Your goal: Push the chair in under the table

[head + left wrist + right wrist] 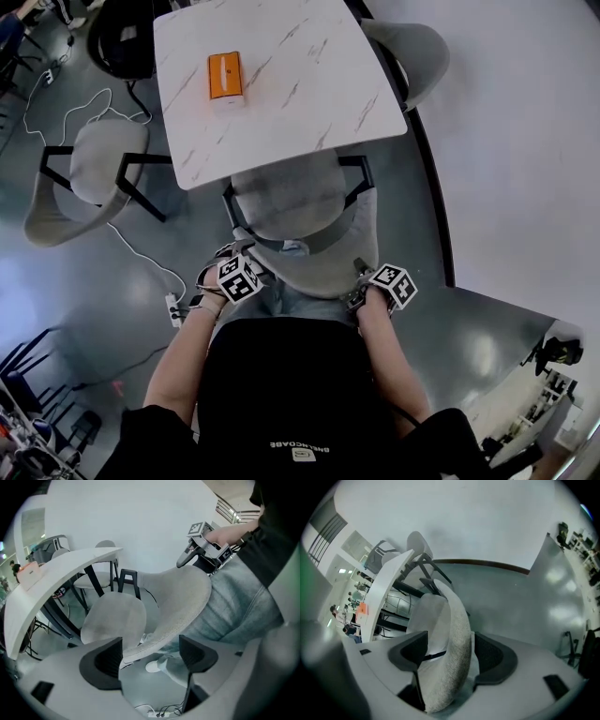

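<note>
The grey upholstered chair [309,220] stands with its seat partly under the white marble table [309,84], its curved backrest toward me. My left gripper [236,251] is at the backrest's left end and my right gripper [362,270] at its right end. In the left gripper view the backrest's edge [183,597] runs between the jaws of the left gripper [152,656], which stand wide with the pads off the fabric. The right gripper view shows the backrest [454,630] between the spread jaws of the right gripper [450,656], gaps visible beside it.
An orange box [225,75] lies on the table. Other grey chairs stand at the left [94,169] and far right [412,47] of the table. A power strip with white cables [173,309] lies on the floor at my left. A white wall [525,141] runs along the right.
</note>
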A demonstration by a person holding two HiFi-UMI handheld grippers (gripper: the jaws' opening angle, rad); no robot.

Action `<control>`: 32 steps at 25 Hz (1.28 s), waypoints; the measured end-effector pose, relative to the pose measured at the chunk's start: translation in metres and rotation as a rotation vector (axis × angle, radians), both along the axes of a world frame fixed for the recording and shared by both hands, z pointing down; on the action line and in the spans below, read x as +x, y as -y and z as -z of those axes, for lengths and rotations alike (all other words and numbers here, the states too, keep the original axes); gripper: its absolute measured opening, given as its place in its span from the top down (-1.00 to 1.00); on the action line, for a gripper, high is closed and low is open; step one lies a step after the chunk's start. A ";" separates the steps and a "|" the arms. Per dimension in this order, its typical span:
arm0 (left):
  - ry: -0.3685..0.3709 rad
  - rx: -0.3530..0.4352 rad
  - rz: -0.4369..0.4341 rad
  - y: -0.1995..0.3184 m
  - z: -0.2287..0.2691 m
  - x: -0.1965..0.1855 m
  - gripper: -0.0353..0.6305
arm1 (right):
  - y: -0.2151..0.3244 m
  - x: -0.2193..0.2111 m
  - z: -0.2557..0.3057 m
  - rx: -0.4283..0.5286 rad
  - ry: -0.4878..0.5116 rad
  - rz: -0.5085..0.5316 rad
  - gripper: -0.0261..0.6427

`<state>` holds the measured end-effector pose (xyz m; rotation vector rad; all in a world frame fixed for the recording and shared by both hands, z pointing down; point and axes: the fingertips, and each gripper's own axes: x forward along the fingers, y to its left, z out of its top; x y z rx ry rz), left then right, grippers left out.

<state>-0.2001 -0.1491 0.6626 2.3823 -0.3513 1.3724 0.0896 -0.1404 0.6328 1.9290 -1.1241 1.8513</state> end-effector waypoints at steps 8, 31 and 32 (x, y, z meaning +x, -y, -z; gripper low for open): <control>-0.193 0.136 0.163 0.047 0.088 0.008 -0.19 | 0.057 0.005 0.064 0.209 -0.150 0.185 0.04; -0.600 0.699 0.621 0.138 0.378 0.016 0.76 | 0.192 -0.146 0.323 1.102 0.108 0.862 0.70; -0.612 0.718 0.636 0.139 0.386 0.017 0.83 | 0.193 -0.150 0.334 1.135 0.111 0.888 0.71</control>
